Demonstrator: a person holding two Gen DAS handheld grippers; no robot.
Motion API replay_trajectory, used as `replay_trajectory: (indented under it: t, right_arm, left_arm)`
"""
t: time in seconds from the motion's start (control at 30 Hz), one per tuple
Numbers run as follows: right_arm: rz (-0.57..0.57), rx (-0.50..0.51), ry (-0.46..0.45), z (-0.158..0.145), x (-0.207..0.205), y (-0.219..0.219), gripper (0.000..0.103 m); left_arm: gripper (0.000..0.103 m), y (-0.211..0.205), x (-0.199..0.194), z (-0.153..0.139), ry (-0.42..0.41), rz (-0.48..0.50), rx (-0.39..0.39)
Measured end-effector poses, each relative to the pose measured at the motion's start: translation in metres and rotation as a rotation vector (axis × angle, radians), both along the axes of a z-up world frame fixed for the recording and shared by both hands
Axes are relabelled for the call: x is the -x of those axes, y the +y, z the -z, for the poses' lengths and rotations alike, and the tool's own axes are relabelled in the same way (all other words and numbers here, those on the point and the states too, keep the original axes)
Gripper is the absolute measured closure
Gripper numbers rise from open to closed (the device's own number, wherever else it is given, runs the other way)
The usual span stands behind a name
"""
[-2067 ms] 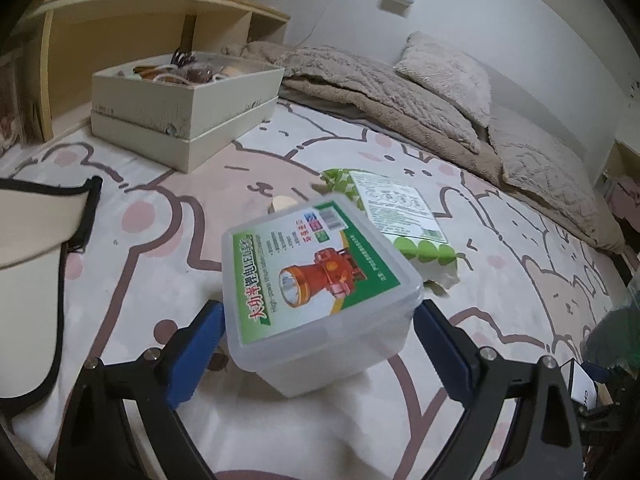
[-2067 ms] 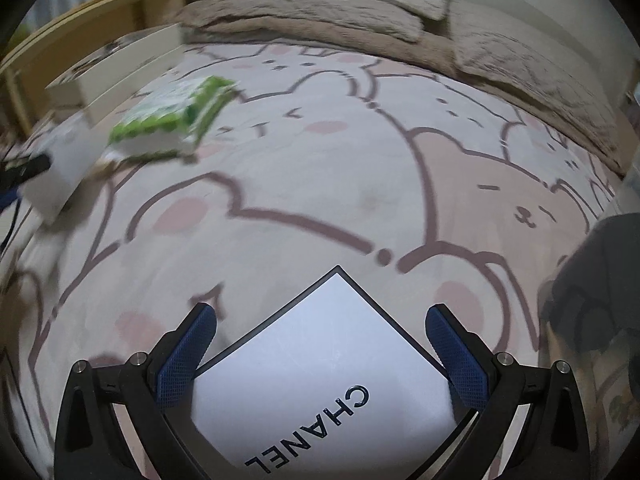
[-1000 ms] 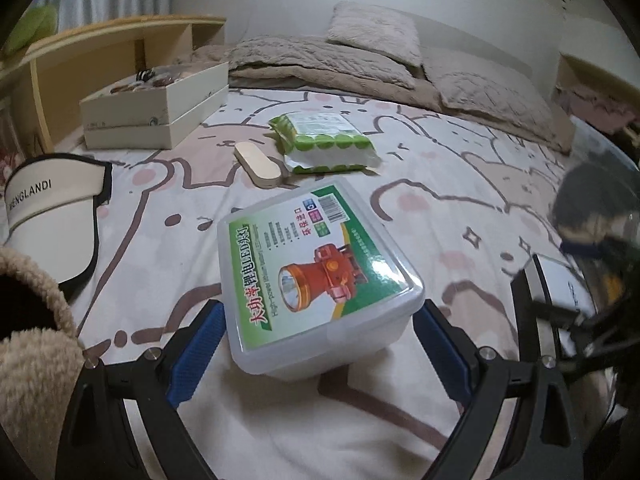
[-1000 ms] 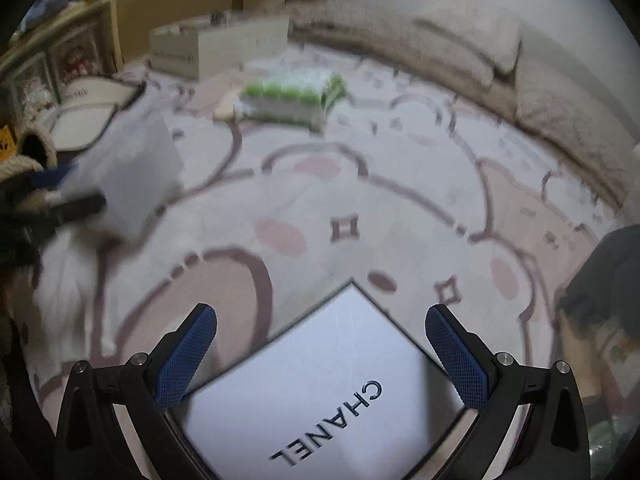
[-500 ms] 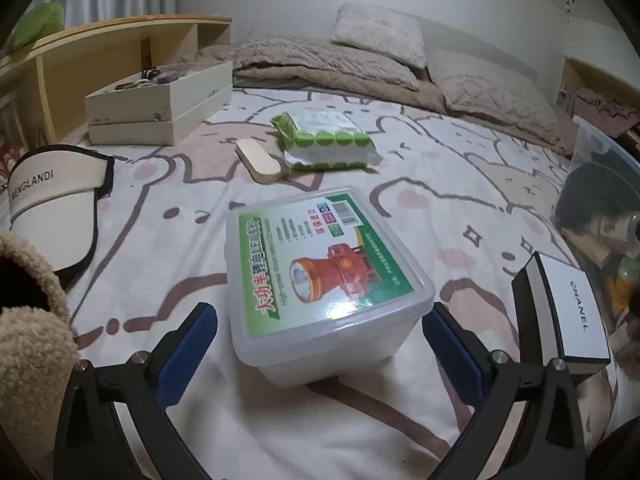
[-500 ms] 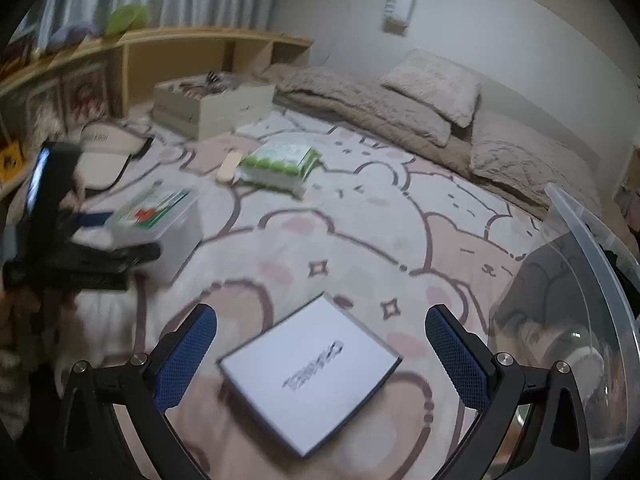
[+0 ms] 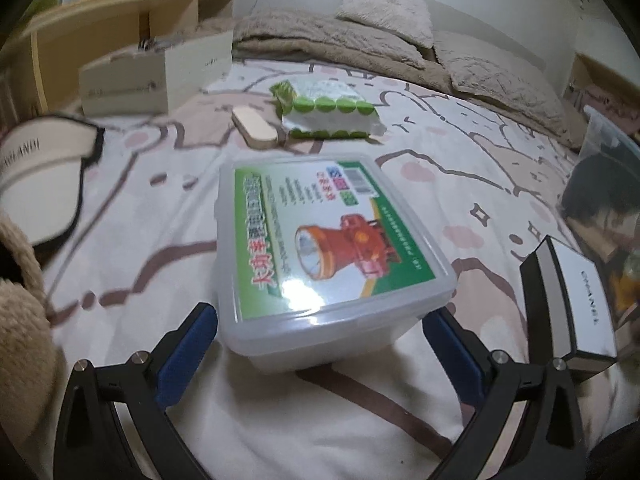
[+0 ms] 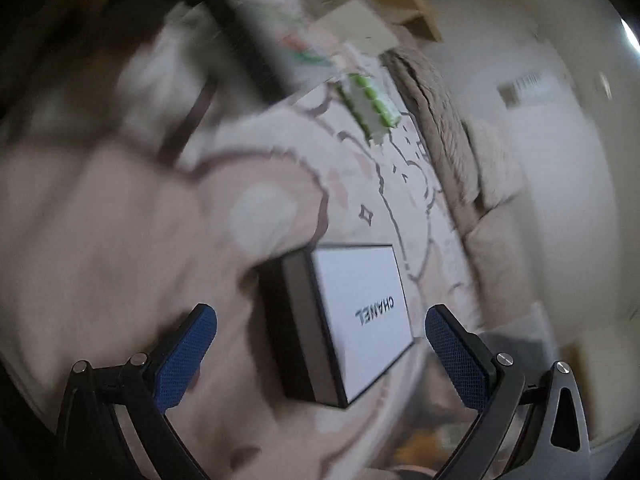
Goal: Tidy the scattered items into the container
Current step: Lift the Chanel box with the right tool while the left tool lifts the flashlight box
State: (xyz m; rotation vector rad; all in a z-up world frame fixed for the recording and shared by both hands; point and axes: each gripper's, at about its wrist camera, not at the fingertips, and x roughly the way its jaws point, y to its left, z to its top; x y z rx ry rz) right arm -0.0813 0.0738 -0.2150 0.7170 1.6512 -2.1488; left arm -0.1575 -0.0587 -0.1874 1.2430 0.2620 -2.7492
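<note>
left tool [image 7: 320,336] has its jaws spread wide, blue pads on either side of the plastic case [image 7: 320,248] with the green flashlight label, which sits on the bed sheet [image 7: 168,216]; the pads do not seem to press it. right tool [image 8: 320,340] is open too, and the black-and-white box [image 8: 340,320] lies between its pads, ungripped, at the bed's edge. the same box shows at the right of the left view [image 7: 576,304], beside a clear bin [image 7: 600,128]. farther up the bed lie a green-dotted pack [image 7: 328,112], a flat wooden piece [image 7: 254,126], a visor [image 7: 44,176] and a cream box [image 7: 156,76].
</note>
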Motion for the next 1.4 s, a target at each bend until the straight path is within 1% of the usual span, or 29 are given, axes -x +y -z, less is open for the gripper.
replay_trajectory:
  t: [0.07,0.13,0.23,0.3,0.43,0.53,0.6,0.67,0.83,1.0,1.1,1.23,1.4]
  right_arm:
    - [-0.016,-0.096,0.073,0.013,-0.009,0.001,0.0]
    - [-0.021,-0.154,0.133,0.022,-0.016,0.002,0.0]
    - [-0.006,-0.223,0.226,0.032,-0.022,0.003,0.0]
    - [0.006,-0.252,0.255,0.037,-0.024,0.003,0.0]
    - [0.064,-0.273,0.276,0.038,-0.014,0.006,0.0]
    - [0.108,-0.307,0.32,0.04,-0.007,0.01,0.0]
    - [0.107,-0.337,0.344,0.045,-0.008,0.013,0.0]
    - [0.104,-0.356,0.344,0.048,-0.008,0.01,0.0]
    - [0.116,-0.391,0.296,0.057,0.002,0.005,0.0]
    - [0.119,-0.396,0.312,0.062,0.004,0.004,0.0]
    - [0.118,-0.386,0.346,0.064,0.005,0.004,0.0]
    - [0.115,-0.384,0.384,0.065,0.007,0.0,0.0]
    - [0.157,-0.337,0.378,0.062,0.026,0.0,0.0]
  left_arm:
    - [0.0,-0.001,-0.001,0.002,-0.013,-0.005,-0.016]
    - [0.0,-0.001,-0.004,0.006,-0.044,-0.012,-0.01]
    - [0.0,-0.004,-0.006,0.008,-0.054,-0.01,-0.044]
    - [0.0,-0.005,-0.007,0.006,-0.045,-0.016,-0.059]
    - [0.0,-0.001,-0.009,0.005,-0.031,-0.002,-0.096]
    - [0.0,0.005,-0.009,0.009,-0.034,0.009,-0.08]
    - [0.0,0.008,-0.008,0.011,-0.034,0.008,-0.06]
    - [0.0,0.009,-0.007,0.011,-0.029,0.005,-0.057]
    - [0.0,0.011,-0.005,0.017,-0.027,-0.015,-0.043]
    - [0.0,0.014,-0.002,0.023,-0.056,-0.016,-0.026]
    - [0.0,0.016,-0.001,0.024,-0.067,-0.016,-0.007]
    - [0.0,0.017,-0.001,0.025,-0.064,-0.019,-0.011]
    - [0.0,0.018,-0.001,0.025,-0.052,-0.028,-0.004]
